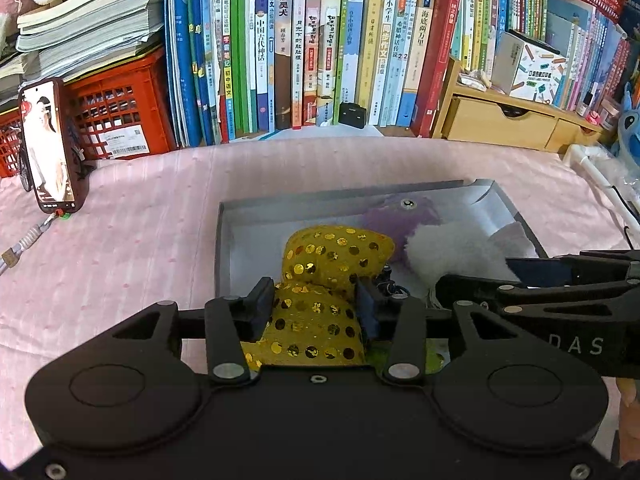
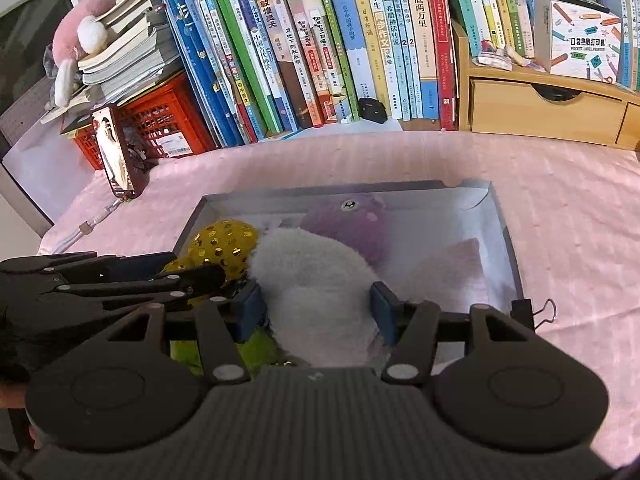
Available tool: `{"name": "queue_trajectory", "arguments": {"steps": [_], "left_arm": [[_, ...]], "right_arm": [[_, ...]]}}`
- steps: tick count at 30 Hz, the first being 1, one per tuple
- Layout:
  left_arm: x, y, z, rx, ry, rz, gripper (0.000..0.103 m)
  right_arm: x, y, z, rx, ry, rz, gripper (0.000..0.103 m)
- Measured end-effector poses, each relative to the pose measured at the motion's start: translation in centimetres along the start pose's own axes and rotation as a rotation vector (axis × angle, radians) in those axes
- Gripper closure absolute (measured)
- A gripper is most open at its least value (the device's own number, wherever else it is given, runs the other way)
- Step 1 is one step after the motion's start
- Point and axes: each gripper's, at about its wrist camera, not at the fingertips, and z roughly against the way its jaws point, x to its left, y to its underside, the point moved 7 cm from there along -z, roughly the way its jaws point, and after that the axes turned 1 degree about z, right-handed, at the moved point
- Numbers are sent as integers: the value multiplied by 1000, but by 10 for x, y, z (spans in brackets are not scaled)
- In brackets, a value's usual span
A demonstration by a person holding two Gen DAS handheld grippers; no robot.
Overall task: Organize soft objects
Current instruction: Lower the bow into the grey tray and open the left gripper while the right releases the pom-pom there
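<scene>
My left hand-held gripper (image 1: 316, 304) has the yellow sequin toy (image 1: 320, 276) between its two blue pads. The pads stand close against both sides of the toy, but I cannot tell if they press on it. My right hand-held gripper (image 2: 316, 312) is closed around the white fluffy toy (image 2: 316, 280); its pads sink into the fur on both sides.

Both toys are inside the grey box (image 2: 508, 240), a shallow open cardboard box that lies on the pink cloth (image 2: 560, 200) covering the tabletop. In the same box, further back, lies a purple plush toy (image 2: 352, 220) with one round eye. Beside it, to the right, is a pale pink soft piece (image 2: 452, 268); its shape is hard to make out. Something green (image 2: 256, 352) shows low between the grippers, mostly hidden by them. A black binder clip (image 2: 528, 312) is just at the near right corner of the box.

The sequin toy is rough and shiny, with round golden discs. The white one is woolly and round.

Behind the box, a phone (image 1: 50, 148) stands upright near a red plastic crate (image 1: 120, 116) that carries a pile of books. A long row of books (image 1: 320, 52) stands at the back, and a wooden drawer unit (image 1: 500, 124) is to the right.
</scene>
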Motion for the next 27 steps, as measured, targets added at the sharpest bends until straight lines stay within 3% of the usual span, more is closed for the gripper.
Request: {"name": "queue_trajectory", "arguments": {"steps": [9,16,27], "left_arm": [[1,2,7,-7,2,4,50],[2,0,20,-41,-8,9,27],[-6,1,52,-108,5,-13,23]], "right_arm": [[-3,0,4,-5,-28,-23,39],[-10,-1,13,-17,-47,-59,29],[-9,-2,39,-89,-49,-46,24]]}}
